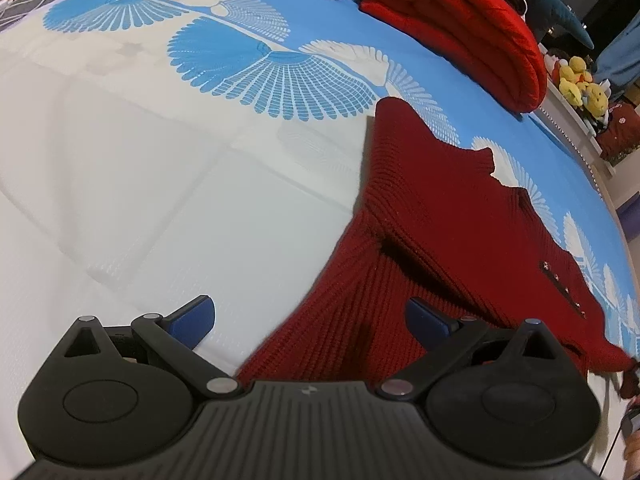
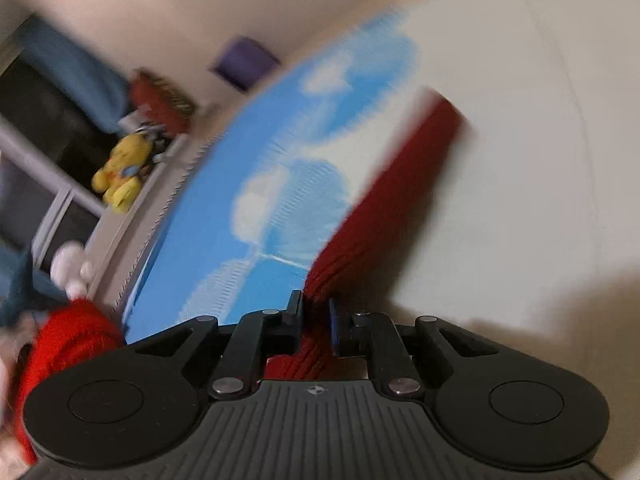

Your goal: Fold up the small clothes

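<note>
Blue-and-white bedspread (image 1: 160, 168) carries the dark red sweater (image 1: 440, 240), lying flat near the bed's right edge. My left gripper (image 1: 310, 320) hovers, fingers wide; my right gripper (image 2: 314, 312) fingers pinch a sweater fold.

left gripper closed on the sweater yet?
No: in the left wrist view the left gripper stands wide open, blue pads apart, above the dark red sweater without pinching it.
</note>
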Demonstrator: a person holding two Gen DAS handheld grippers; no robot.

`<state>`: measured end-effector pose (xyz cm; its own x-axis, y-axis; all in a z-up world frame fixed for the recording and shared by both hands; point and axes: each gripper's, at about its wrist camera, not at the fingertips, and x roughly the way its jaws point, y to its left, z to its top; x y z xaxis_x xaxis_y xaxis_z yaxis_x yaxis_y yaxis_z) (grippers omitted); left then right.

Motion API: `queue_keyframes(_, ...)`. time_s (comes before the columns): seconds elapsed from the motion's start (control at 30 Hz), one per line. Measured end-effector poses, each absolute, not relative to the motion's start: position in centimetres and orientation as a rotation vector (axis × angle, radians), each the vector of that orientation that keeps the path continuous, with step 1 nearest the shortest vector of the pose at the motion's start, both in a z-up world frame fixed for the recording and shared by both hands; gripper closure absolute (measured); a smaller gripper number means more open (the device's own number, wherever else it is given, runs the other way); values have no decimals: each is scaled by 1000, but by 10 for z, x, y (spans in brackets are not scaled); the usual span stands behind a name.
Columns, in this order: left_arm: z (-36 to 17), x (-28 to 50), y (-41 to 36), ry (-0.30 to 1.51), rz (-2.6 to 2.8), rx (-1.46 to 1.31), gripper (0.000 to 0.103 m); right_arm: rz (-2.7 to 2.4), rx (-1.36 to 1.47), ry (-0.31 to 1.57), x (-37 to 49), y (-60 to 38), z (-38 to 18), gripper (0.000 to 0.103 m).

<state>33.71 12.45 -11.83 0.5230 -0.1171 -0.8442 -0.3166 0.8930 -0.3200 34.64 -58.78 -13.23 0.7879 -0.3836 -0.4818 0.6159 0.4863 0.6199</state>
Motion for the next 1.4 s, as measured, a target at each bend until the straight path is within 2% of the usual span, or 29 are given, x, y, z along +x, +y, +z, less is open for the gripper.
queue_keyframes(0.2, -114, 337, 123, 998, 136, -495, 1, -274, 397, 214, 364, -442, -38, 90)
queue_keyframes(0.27, -113, 338, 121, 998, 130, -495, 1, -45, 269, 254, 360, -375, -29, 85)
queue_keyframes(0.3, -113, 338, 120, 996, 126, -491, 1, 97, 217, 300, 357, -345, -30, 68)
queue_keyframes(0.33, -112, 338, 119, 994, 123, -487, 1, 226, 180, 352, 354, -321, -31, 39)
queue_keyframes(0.37, -111, 338, 119, 992, 122, -483, 1, 304, 154, 375, 348, -303, -34, 31)
queue_keyframes(0.4, -110, 337, 120, 988, 122, -481, 1, 342, 120, 371, 341, -291, -36, 28)
queue_keyframes(0.5, -106, 332, 126, 972, 123, -491, 1, 310, 55, 361, 338, -290, -37, 25)
queue_keyframes(0.73, -107, 328, 138, 980, 135, -542, 1, 43, 249, 491, 369, -351, -60, 24)
queue_keyframes(1.0, -109, 331, 133, 989, 131, -530, 1, -7, 182, 588, 379, -336, -114, 25)
queue_keyframes(1.03, -109, 331, 132, 991, 129, -527, 1, -2, 127, 616, 380, -328, -124, 27)
queue_keyframes(1.1, -110, 331, 130, 995, 127, -519, 1, 55, -79, 769, 386, -302, -149, 39)
queue_keyframes(1.17, -111, 332, 130, 997, 127, -512, 1, 60, -302, 702, 373, -276, -158, 41)
queue_keyframes(1.2, -111, 331, 130, 998, 129, -513, 1, 76, -338, 711, 371, -270, -157, 53)
queue_keyframes(1.23, -111, 332, 131, 999, 132, -516, 1, 79, -323, 725, 372, -268, -154, 56)
queue_keyframes(1.37, -112, 332, 133, 1005, 131, -536, 1, 55, -112, 740, 377, -290, -135, 52)
queue_keyframes(1.4, -112, 331, 133, 1004, 128, -535, 1, 33, -63, 722, 375, -298, -130, 48)
